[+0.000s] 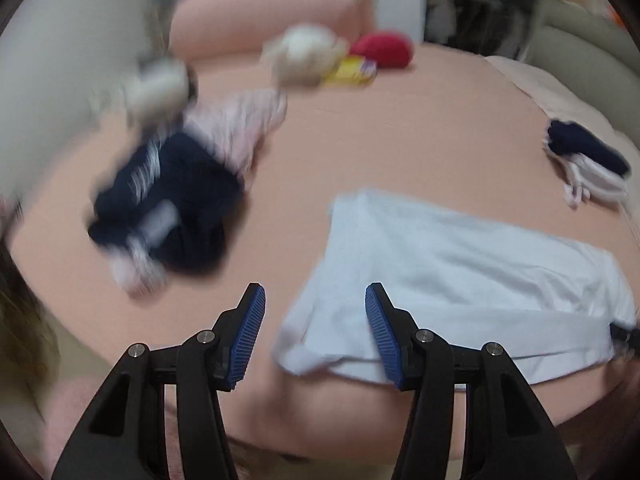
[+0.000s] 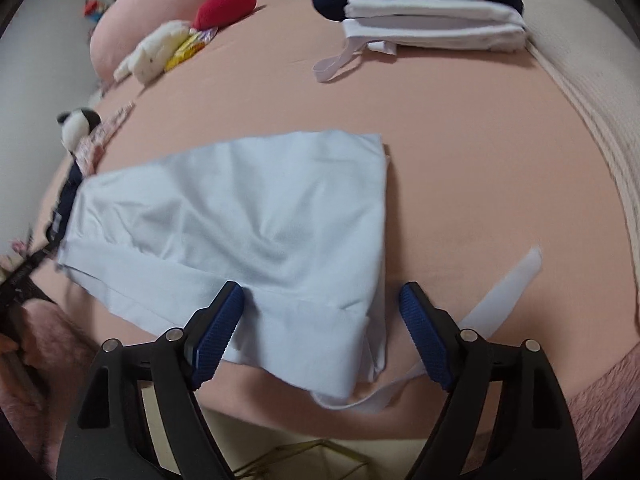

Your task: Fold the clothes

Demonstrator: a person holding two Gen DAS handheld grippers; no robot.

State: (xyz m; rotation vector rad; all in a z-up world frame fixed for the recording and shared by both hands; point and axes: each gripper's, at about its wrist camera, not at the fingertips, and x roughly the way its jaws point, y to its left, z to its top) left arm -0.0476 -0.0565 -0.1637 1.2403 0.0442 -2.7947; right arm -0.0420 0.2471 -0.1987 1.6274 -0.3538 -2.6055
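Note:
A pale blue garment (image 2: 240, 216) lies partly folded on the peach bed sheet (image 2: 460, 160), a white strap (image 2: 500, 292) trailing from its near right corner. My right gripper (image 2: 322, 296) hovers open over the garment's near edge, nothing pressed between its blue pads. In the left wrist view the same garment (image 1: 460, 268) lies to the right. My left gripper (image 1: 315, 298) stands open above its left edge and holds nothing. That view is blurred.
A heap of dark navy and pink striped clothes (image 1: 172, 200) lies at the left. A folded stack of navy and white clothes (image 2: 432, 12) sits at the far right. Plush toys (image 2: 152, 52), a red cushion (image 2: 224, 6) and a pink pillow (image 2: 160, 4) lie at the bed's far end.

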